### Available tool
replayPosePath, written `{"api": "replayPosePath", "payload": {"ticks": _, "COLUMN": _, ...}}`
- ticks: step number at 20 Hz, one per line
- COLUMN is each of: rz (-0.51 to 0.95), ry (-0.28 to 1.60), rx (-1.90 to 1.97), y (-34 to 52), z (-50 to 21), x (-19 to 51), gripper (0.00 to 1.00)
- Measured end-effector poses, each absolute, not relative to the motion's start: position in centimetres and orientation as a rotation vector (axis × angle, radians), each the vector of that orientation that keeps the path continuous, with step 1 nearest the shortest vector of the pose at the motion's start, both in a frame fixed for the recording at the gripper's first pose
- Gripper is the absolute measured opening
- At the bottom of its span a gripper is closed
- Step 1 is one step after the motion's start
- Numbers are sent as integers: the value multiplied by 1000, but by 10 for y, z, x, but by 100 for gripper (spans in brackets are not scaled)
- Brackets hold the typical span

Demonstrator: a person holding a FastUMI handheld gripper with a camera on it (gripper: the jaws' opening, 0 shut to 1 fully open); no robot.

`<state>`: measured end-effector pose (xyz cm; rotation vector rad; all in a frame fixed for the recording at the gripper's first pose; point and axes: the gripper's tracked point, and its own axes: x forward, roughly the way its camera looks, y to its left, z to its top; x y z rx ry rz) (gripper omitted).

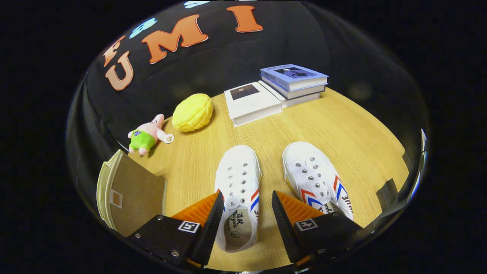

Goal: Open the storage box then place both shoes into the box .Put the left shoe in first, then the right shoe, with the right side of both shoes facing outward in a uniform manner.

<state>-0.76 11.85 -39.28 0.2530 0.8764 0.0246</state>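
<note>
Two white canvas shoes with red and blue side stripes stand side by side on the wooden table [335, 125], toes pointing away from me. The left shoe [237, 182] lies between my fingers, its heel opening just under the gap. The right shoe [314, 177] sits to the right, partly behind my right finger [295, 211]. My gripper [247, 203] is open and hovers over the left shoe without touching it. The storage box [131, 192], cream with a brown panel, stands to the left of my left finger; I cannot tell whether its door is open.
Beyond the shoes lie a white book [251, 102] and a stack of books with a blue one on top [295, 78]. A yellow plush [193, 112] and a small pink and green plush toy [148, 135] sit at the back left. A dark object [388, 194] sits at the table's right edge.
</note>
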Motion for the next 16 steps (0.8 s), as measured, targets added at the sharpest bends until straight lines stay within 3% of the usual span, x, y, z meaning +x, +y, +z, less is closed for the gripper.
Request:
{"api": "replayPosePath", "payload": {"ticks": 7, "rz": 33, "ry": 963, "rx": 329, "y": 127, "z": -430, "x": -3, "gripper": 51}}
{"api": "replayPosePath", "payload": {"ticks": 10, "rz": 37, "ry": 985, "rx": 342, "y": 132, "z": -434, "x": -4, "gripper": 50}}
{"api": "replayPosePath", "payload": {"ticks": 12, "rz": 32, "ry": 986, "rx": 383, "y": 135, "z": -430, "x": -4, "gripper": 35}}
{"api": "replayPosePath", "payload": {"ticks": 13, "rz": 9, "ry": 989, "rx": 371, "y": 129, "z": -436, "x": -4, "gripper": 21}}
{"api": "replayPosePath", "payload": {"ticks": 15, "rz": -12, "ry": 979, "rx": 399, "y": 132, "z": -431, "x": -3, "gripper": 2}}
{"api": "replayPosePath", "payload": {"ticks": 16, "rz": -14, "ry": 973, "rx": 395, "y": 134, "z": -427, "x": -5, "gripper": 0}}
